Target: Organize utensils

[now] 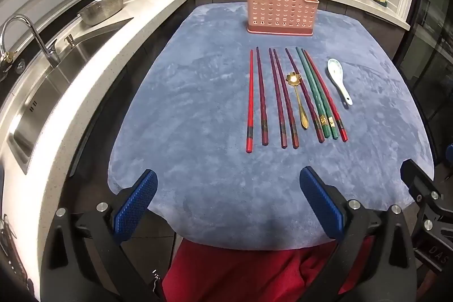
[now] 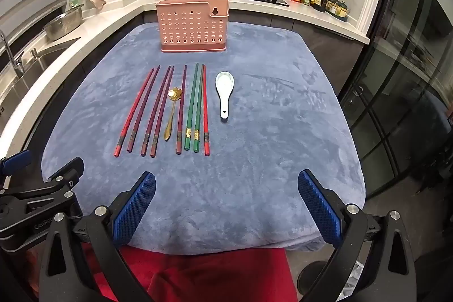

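Since nothing has yet been lifted, we hold both tools back at the near edge of the blue cloth, well short of the pink holder, which we take as our landmark. Our left gripper hangs with its jaws spread wide and nothing between them; our right gripper is likewise released and empty. We judge this wide stance suits a first approach, leaving room to straddle a thin stick.

On the near side of the pink holder the chopsticks lie in a row, tips toward the holder and decorated ends toward us, so each can likely be gripped near its thick end and tipped into the holder from above. Among them, nearer the holder than their thick ends, lies the gold spoon, its flower-shaped bowl pointing at the holder. Just to the right of the row, apart from the last red stick, rests the white ceramic spoon, bowl up and toward the holder.

Whether the holder has compartments inside we cannot tell; only its perforated front wall shows. The two green chopsticks lie together, which hints at sorting by pairs.
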`<state>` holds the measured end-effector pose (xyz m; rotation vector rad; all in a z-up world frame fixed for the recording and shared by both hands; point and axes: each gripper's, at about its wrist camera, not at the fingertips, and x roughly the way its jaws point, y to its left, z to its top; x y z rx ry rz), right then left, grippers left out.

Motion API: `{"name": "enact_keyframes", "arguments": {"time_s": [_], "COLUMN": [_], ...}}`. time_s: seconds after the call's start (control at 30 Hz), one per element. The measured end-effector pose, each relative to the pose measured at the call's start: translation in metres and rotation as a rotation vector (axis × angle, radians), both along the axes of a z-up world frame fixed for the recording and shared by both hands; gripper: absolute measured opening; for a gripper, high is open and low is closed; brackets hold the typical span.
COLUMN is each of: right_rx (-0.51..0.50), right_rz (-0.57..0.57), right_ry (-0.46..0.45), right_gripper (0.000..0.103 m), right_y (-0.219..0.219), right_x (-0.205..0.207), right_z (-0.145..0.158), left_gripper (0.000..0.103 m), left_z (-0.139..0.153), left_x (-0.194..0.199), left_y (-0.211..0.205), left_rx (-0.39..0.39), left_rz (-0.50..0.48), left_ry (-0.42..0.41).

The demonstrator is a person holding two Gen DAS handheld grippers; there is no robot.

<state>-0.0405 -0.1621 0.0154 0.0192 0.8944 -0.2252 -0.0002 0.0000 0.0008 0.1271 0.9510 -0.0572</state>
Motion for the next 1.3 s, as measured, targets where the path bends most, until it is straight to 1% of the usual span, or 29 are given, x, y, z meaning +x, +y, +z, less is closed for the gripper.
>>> {"name": "enact_keyframes", "arguments": {"time_s": [0.13, 0.3, 0.37, 0.43, 1.3], "right_rx": [-0.004, -0.006, -0.009, -0.010, -0.018], "right_rz": [-0.002, -0.007, -0.006, -0.007, -0.009], "right_ry": [0.002, 0.007, 0.004, 0.005, -0.003], "right_gripper": [0.096, 0.096, 0.096, 0.096, 0.096], "right_y": [-0.0003, -0.0001, 0.0000, 0.0012, 0.0011], "right_x": [-0.0016, -0.0013, -0.0008, 0.0008, -0.0012], "right_z": [0.0013, 0.0020, 0.0056, 0.0058, 0.0024], "left_gripper": [0.096, 0.096, 0.096, 0.096, 0.096], "left_z": [0.0028, 0.0030, 0.0040, 0.0010, -0.0028], "left_x": [-0.0031, -0.0063, -0.0036, -0.0038, -0.0035], "left_y": [-0.0028, -0.0061, 0.0031, -0.0016, 0.0011], "left_rx": [0.012, 0.013, 0.003, 0.009, 0.022], "left_rz": [-0.002, 0.001, -0.007, -0.005, 0.008], "left_ry": [-0.018, -0.014, -0.007, -0.008, -0.004]}}
